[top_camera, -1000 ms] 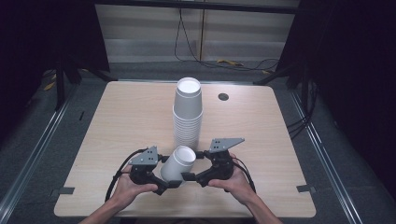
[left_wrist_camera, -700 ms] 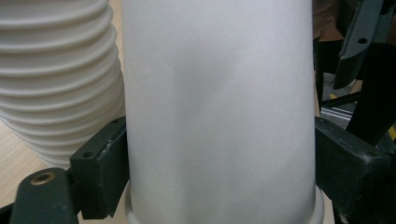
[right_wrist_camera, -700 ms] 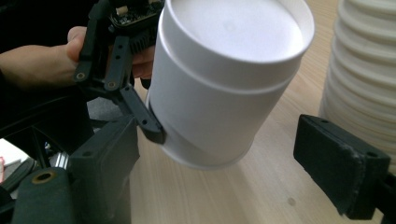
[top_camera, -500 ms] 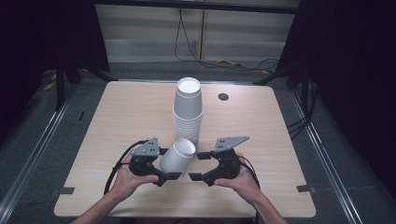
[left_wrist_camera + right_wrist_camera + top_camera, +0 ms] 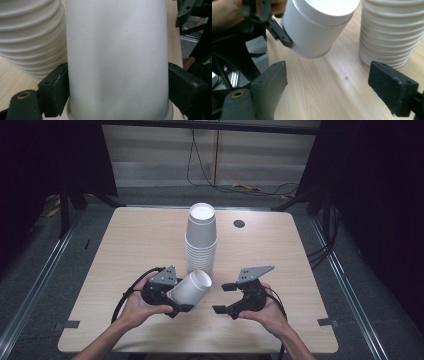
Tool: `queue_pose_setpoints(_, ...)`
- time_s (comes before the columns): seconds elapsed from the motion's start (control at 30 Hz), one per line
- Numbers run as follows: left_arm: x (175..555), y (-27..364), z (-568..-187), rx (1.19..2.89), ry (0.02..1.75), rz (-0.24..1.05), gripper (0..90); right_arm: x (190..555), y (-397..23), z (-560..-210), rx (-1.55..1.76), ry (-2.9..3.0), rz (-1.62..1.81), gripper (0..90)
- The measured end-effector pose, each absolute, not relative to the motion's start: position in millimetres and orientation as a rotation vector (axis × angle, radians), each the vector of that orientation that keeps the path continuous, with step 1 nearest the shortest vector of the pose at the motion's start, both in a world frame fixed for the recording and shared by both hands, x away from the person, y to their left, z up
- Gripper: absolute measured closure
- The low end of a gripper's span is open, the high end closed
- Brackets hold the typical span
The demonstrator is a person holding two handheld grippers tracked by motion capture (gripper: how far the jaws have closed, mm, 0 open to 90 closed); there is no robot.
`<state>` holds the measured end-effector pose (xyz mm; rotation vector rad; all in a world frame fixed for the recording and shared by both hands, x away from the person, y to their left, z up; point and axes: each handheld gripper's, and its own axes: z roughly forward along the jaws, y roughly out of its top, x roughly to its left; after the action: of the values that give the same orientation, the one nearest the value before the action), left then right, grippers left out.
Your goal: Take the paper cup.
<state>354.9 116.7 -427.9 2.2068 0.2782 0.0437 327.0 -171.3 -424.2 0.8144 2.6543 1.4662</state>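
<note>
A single white paper cup (image 5: 191,289) is held on its side just above the table by my left gripper (image 5: 181,300). Its jaws clamp both sides of the cup (image 5: 115,55) near the rolled rim, and the cup's base points toward the stack. A tall stack of white cups (image 5: 201,240) stands mid-table just behind it, with ridged rims (image 5: 30,37) close at the left. My right gripper (image 5: 223,298) stands open to the cup's right, nothing between its jaws. In the right gripper view (image 5: 332,87), the held cup (image 5: 317,27) hangs ahead and the stack (image 5: 392,32) is at right.
The wooden table (image 5: 125,250) has a small round hole (image 5: 239,224) at the back right of the stack. Both hands rest near the front edge. Dark floor, rails and cables surround the table.
My right gripper has drawn away to the right from the cup, leaving a gap. The left gripper keeps hold of the cup, raised a little.
</note>
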Motion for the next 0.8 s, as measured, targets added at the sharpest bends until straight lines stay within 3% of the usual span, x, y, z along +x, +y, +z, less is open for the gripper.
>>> queue_pose_setpoints(0.1, 353, 117, -427, 2.224, 0.286, 0.032, 14.9, 328, -168, -423, 0.774, 2.687, 1.422, 19.8)
queue_pose_setpoints(0.43, 349, 110, -435, 2.317, 0.247, 0.026, 15.0, 331, -162, -421, 0.718, 2.746, 1.273, 14.1)
queue_pose_setpoints(0.8, 342, 103, -441, 2.391, 0.208, 0.03, 15.1, 324, -146, -425, 0.561, 2.861, 1.086, 21.2)
